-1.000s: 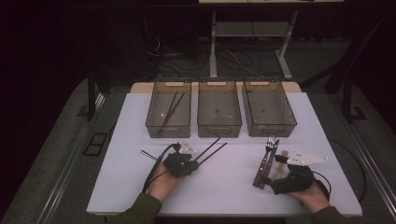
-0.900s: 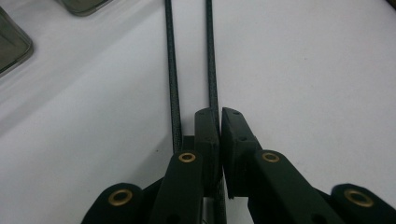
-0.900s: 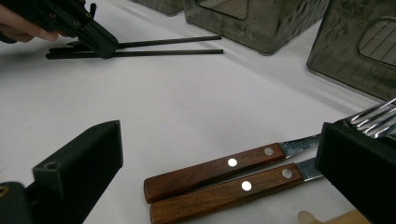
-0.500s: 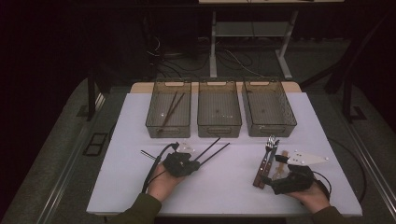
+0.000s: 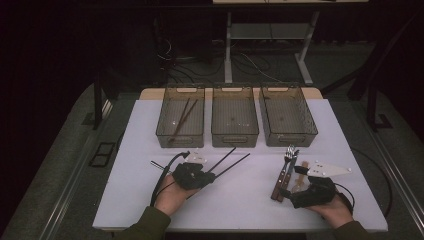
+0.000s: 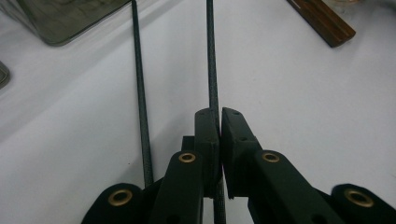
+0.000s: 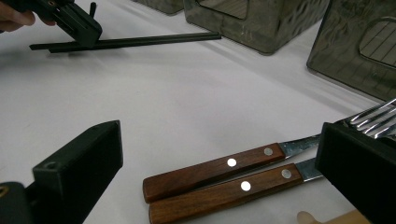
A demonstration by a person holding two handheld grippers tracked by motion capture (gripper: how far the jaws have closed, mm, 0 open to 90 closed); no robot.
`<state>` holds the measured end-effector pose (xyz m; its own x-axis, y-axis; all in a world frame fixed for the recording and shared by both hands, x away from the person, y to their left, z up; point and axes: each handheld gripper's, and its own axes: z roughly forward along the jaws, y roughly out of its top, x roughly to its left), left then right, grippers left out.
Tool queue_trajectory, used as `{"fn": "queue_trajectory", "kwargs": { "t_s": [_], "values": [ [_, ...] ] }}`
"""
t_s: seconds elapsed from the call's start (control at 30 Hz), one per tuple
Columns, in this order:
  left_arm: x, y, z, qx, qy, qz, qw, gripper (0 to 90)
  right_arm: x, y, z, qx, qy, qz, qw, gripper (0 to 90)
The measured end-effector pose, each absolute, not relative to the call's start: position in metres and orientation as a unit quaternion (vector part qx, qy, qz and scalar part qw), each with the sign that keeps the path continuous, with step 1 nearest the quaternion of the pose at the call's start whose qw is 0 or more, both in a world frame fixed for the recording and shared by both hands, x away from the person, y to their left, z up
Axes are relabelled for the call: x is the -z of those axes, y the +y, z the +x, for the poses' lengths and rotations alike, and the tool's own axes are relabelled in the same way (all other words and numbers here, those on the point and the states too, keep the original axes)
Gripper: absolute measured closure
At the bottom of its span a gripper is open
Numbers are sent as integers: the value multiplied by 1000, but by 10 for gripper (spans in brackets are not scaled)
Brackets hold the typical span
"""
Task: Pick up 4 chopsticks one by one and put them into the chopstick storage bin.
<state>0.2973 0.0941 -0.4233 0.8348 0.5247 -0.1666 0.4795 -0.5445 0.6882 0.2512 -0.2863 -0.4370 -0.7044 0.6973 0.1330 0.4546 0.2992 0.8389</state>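
The white table [image 5: 250, 200] is carrying three grey bins [image 5: 235, 122] along its far side. The left gripper [image 5: 212, 175] is pinching one black chopstick [image 6: 211, 70] just above the tabletop — its mate [image 6: 140, 93] is lying beside it — while the right gripper [image 5: 287, 187] is resting spread wide around two wooden-handled forks [image 7: 224, 179].

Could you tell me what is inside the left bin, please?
The left bin holds two dark chopsticks lying lengthwise on its floor. Its near wall covers their lower ends.
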Motion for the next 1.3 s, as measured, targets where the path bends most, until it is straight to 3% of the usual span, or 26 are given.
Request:
{"fn": "queue_trajectory", "kwargs": {
  "t_s": [0.5, 1.3],
  "values": [
    [416, 104, 298, -26, 280, 874, 395, 859, 434, -292, 259, -484, 796, 349, 103, 6],
    [405, 129, 305, -44, 286, 868, 403, 859, 437, -287, 256, -481, 792, 357, 119, 6]
  ]
}}
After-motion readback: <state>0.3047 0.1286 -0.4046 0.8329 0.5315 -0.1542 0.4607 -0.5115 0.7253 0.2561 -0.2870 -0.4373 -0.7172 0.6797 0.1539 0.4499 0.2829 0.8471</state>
